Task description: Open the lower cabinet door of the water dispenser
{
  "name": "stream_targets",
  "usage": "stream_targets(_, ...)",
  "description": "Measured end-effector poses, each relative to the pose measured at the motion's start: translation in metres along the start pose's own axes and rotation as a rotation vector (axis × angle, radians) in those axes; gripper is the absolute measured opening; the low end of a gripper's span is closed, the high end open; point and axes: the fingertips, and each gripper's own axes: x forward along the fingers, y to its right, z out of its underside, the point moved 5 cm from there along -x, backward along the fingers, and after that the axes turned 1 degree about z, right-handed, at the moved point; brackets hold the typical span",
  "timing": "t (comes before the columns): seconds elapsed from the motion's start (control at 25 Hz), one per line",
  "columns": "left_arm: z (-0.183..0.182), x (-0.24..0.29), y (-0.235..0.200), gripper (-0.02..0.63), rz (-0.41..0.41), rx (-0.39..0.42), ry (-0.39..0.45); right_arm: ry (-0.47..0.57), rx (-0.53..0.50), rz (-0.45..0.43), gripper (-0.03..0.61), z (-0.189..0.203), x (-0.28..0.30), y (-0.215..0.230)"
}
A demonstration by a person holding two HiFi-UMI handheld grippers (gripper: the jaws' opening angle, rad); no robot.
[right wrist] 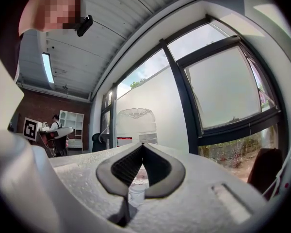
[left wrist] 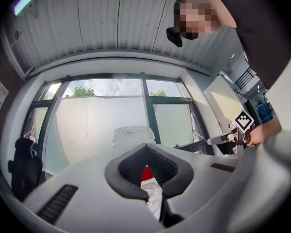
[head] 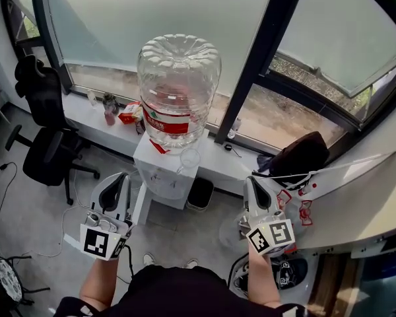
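The left tongs point(head: 117, 181) and the right tongs point(head: 254, 187) are pressed together, and nothing is pinched. The water dispenser point(head: 165, 174) is seen between them, its lower cabinet door hidden below. If the tongs are not spread, the door's edge cannot be caught, or the bottle point(head: 178, 88) could be bumped.

The clear ribbed plastic water bottle point(head: 178, 78) is showing a red and white label band point(head: 173, 121) with a small green mark, while the boxy plastic water dispenser point(head: 164, 177) under it is showing plain white. The pale grey left gripper point(head: 121, 180) and pale grey right gripper point(head: 253, 185), near in the scene, are each carrying a white cube point(head: 100, 241) printed with black square markers, and their ribbed pads point(left wrist: 164, 166) are showing black. At the far left the padded office chair point(head: 43, 121) is showing all black, a small carton point(head: 128, 114) beside the bottle is showing red, and at the right a soft bag point(head: 303, 156) is showing dark maroon.
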Motion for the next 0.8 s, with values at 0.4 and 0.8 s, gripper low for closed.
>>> stream_targets(0.4,-0.018,-0.014,0.001,0.009,-0.021,0.008,0.053,-0.007,-0.067,0.030,0.005,-0.008,-0.015,0.002)
stream_targets(0.8,-0.019,-0.016,-0.004,0.009,-0.031,0.025,0.044,-0.006,-0.080,0.023,0.005,-0.009,-0.014,-0.004)
